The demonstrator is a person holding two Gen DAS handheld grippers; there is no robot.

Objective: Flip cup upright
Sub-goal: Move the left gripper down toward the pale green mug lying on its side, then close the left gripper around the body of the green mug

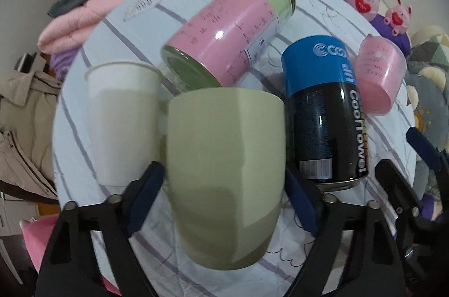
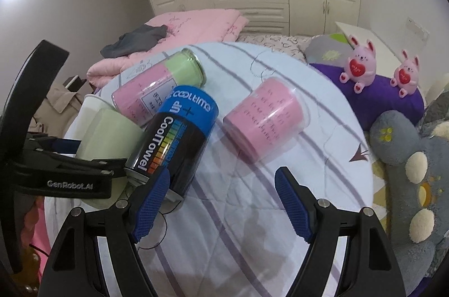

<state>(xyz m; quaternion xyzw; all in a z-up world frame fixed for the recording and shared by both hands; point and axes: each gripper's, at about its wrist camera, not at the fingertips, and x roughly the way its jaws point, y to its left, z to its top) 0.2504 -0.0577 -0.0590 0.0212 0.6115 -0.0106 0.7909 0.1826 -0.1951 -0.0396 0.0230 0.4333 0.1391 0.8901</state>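
Note:
A pale green cup (image 1: pixel 224 173) fills the space between the fingers of my left gripper (image 1: pixel 224 201), rim up and slightly tilted, held over the round table; the blue pads (image 1: pixel 147 196) press its sides. It also shows in the right wrist view (image 2: pixel 108 134), with the left gripper (image 2: pixel 64 156) around it. My right gripper (image 2: pixel 221 207) is open and empty above the table's near part, just right of the black and blue can (image 2: pixel 179 140).
A white paper cup (image 1: pixel 123 117) stands left of the green cup. A pink and green can (image 1: pixel 224 36) and the black and blue CoolTowel can (image 1: pixel 325 112) lie on the striped tablecloth (image 1: pixel 308 255). A pink cup (image 2: pixel 266 117) lies on its side. Plush toys (image 2: pixel 362 67) sit to the right.

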